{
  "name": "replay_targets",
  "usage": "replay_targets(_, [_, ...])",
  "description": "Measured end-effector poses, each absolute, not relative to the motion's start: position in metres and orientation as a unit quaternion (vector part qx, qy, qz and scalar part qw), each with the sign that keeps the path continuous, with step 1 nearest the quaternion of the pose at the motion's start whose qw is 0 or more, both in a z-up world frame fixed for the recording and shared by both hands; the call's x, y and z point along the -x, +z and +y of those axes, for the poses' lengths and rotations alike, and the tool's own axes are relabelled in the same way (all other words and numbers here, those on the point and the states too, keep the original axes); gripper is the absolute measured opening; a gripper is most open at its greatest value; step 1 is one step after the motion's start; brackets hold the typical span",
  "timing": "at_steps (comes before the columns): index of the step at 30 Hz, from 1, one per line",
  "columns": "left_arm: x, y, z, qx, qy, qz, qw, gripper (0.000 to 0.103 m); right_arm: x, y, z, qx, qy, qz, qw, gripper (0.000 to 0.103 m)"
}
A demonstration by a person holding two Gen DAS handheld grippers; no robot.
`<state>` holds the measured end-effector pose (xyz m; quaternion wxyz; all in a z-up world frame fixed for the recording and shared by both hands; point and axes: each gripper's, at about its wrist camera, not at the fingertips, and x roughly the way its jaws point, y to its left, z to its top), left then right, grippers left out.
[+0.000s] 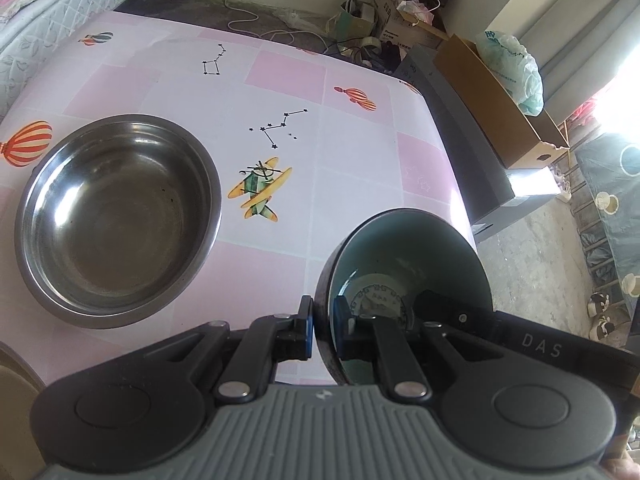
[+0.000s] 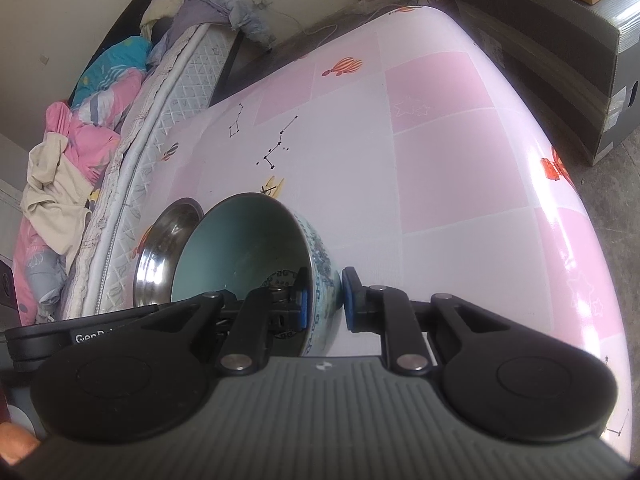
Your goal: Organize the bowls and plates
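Steel bowl point(image 1: 120, 220) one, ceramic bowl point(image 1: 408, 256) one, both grippers clamping it.

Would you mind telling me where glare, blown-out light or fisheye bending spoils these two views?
Left wrist view: the window light at the right edge is blown out white, the steel bowl carries soft highlights, and the table edge bows. Right wrist view: glare streaks the table's right edge, the steel bowl's wall shines brightly, and the ceramic bowl interior lies in shadow.

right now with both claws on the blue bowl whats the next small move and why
Probably carry the blue bowl sideways over the steel bowl. The left claw and right claw each pinch its rim, and the steel bowl sits empty beside it, apparently wide enough to nest it.
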<state>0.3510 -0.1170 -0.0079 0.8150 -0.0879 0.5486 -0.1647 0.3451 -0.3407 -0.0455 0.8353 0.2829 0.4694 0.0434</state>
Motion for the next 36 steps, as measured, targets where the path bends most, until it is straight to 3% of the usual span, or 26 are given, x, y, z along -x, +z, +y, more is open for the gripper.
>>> replay_targets(25, [-0.374,0.035,0.02,0.139,-0.098,0.504,0.847,0.01,-0.403,0.006,-0.208,-0.249,0.116,0.47,0.839,0.015])
replay_targets(36, [-0.408,-0.004,0.057,0.155,-0.068,0.52,0.837,0.011,-0.462,-0.022,-0.161,-0.228,0.13,0.502,0.824,0.015])
